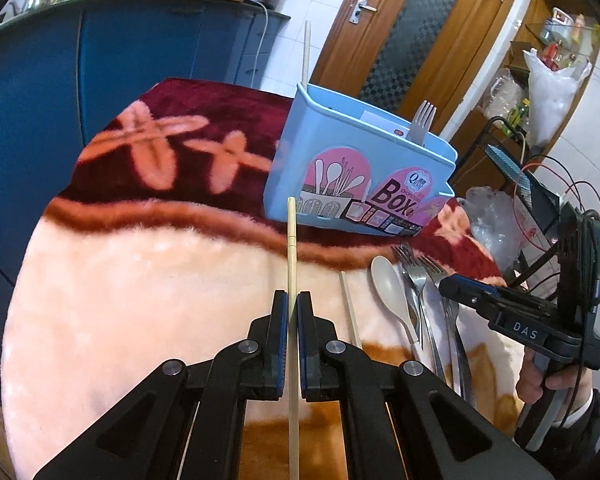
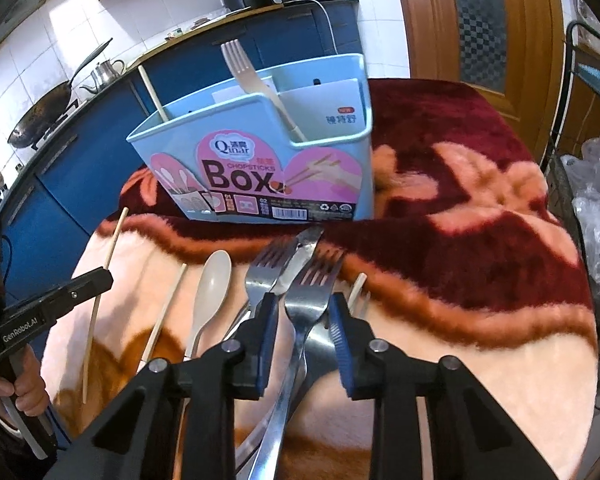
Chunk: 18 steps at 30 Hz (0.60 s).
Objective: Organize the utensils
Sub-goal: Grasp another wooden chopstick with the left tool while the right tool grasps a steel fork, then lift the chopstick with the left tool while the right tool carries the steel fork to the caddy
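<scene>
My left gripper (image 1: 293, 300) is shut on a wooden chopstick (image 1: 291, 248) that points toward the blue chopsticks box (image 1: 352, 176). The box (image 2: 260, 168) holds a beige fork (image 2: 244, 72) and one chopstick (image 2: 152, 92). My right gripper (image 2: 305, 308) is open, its fingers on either side of a metal fork (image 2: 308, 292) lying on the blanket. Next to it lie another metal fork (image 2: 266, 272), a knife (image 2: 304, 252), a beige spoon (image 2: 212, 288) and a loose chopstick (image 2: 166, 312). The left gripper with its chopstick (image 2: 100, 312) shows at the left of the right wrist view.
The table is covered by a plush pink and maroon blanket (image 2: 480, 240). Blue kitchen cabinets (image 1: 100, 60) stand behind, a wooden door (image 1: 412, 32) at the back right. Plastic bags (image 2: 596, 216) and a wire rack sit to the right of the table.
</scene>
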### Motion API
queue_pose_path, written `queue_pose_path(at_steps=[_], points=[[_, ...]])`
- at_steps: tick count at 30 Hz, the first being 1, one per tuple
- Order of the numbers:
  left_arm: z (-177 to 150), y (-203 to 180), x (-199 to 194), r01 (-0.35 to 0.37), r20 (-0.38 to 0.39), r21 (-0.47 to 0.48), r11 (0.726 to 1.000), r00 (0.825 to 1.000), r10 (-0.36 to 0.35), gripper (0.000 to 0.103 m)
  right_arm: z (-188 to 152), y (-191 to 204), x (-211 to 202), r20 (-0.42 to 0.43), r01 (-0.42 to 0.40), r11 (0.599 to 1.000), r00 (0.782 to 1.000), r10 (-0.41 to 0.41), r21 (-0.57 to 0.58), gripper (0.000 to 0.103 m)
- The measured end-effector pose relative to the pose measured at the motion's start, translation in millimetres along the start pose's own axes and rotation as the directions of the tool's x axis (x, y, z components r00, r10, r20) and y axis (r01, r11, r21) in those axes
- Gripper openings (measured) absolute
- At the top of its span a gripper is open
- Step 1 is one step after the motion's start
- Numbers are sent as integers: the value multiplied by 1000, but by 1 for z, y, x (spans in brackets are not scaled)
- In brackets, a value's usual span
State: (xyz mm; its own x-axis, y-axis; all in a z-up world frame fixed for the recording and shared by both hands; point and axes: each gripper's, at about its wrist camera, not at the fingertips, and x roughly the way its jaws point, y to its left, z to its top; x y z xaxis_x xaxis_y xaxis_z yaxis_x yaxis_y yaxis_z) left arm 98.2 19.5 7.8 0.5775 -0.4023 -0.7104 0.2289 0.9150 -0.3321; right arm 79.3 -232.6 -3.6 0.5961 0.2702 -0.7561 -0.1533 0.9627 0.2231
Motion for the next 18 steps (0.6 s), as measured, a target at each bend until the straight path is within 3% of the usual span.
queue_pose_path(at_steps=[2,18], points=[[-1,1,-1,4,3,-5,1000,1000,-4,4,0,1,0,-10,-29,1000,1000,29,0,17],[-2,-3,-9,-7,45,22,1000,999,6,4,11,-11,23,-85,-113,987,989,122,113,16]])
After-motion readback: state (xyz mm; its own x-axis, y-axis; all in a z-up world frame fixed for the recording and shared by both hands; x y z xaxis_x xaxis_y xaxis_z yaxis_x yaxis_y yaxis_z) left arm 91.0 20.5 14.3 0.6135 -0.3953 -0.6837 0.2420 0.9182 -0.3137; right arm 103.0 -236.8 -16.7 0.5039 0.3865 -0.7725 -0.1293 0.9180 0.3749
